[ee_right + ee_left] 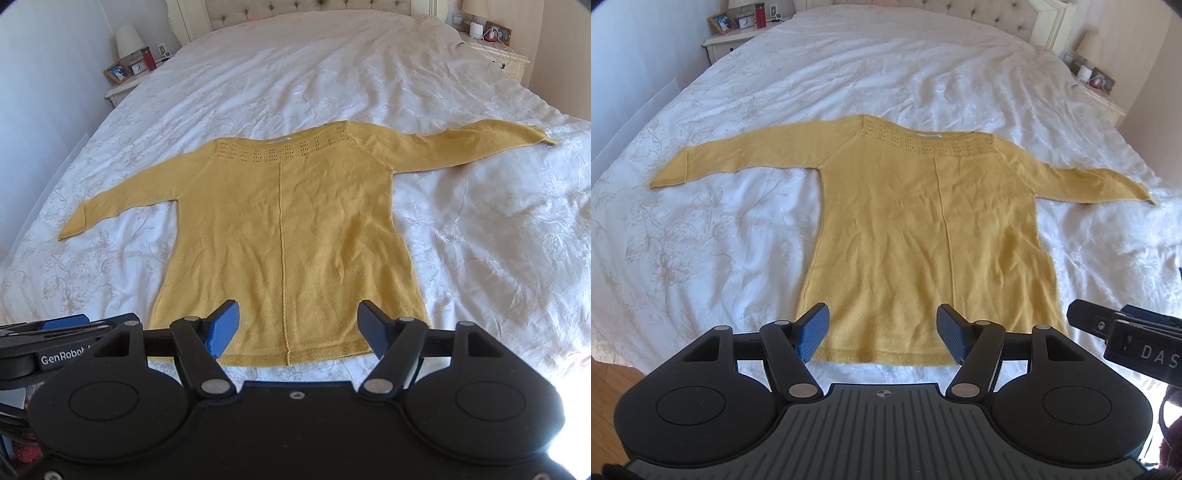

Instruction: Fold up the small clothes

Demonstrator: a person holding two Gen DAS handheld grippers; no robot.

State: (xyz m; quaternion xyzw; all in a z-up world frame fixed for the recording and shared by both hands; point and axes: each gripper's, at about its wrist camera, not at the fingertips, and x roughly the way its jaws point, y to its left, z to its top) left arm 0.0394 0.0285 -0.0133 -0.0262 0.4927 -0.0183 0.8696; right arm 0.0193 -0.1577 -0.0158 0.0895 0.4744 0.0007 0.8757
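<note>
A yellow knit sweater (923, 229) lies flat and face up on the white bed, both long sleeves spread out sideways, neckline toward the headboard and hem nearest me. It shows the same way in the right wrist view (288, 229). My left gripper (882, 334) is open and empty, hovering just above the hem. My right gripper (299, 332) is open and empty, also over the hem, a little to the right of the centre seam. Each gripper shows at the edge of the other's view: the right gripper (1126, 332) and the left gripper (62, 332).
The white floral bedspread (738, 229) covers the whole bed, with a tufted headboard (306, 9) at the far end. A nightstand (731, 35) with a red bottle and photo frame stands far left; another nightstand (495, 40) stands far right. Wood floor (609, 380) shows at lower left.
</note>
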